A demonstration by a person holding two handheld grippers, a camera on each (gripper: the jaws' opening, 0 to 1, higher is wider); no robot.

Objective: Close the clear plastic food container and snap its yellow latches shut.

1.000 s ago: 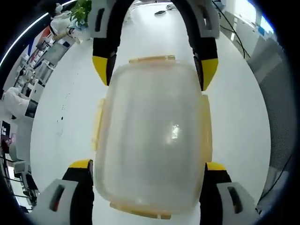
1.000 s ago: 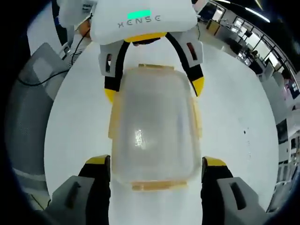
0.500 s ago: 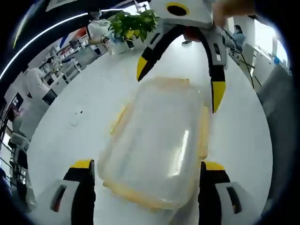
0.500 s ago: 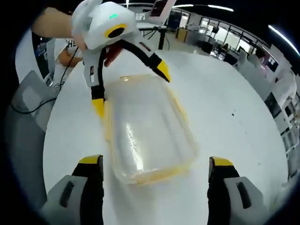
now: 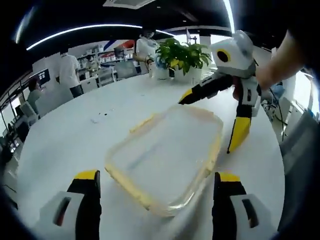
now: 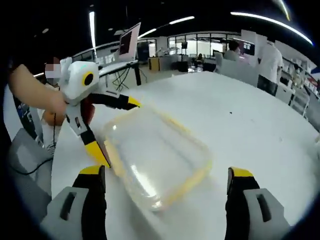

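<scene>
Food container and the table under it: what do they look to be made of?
The food container looks like clear, glossy plastic: the white top shows through and it glints. Its latches seem opaque yellowish plastic. The table has a smooth white, faintly reflective top, likely laminate.

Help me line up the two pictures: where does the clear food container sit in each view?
Left gripper view: the container lies centre, ahead of the left tool, right tool beyond it.
Right gripper view: it lies centre-left, left tool behind it.
Shared landmark: the white table.
</scene>
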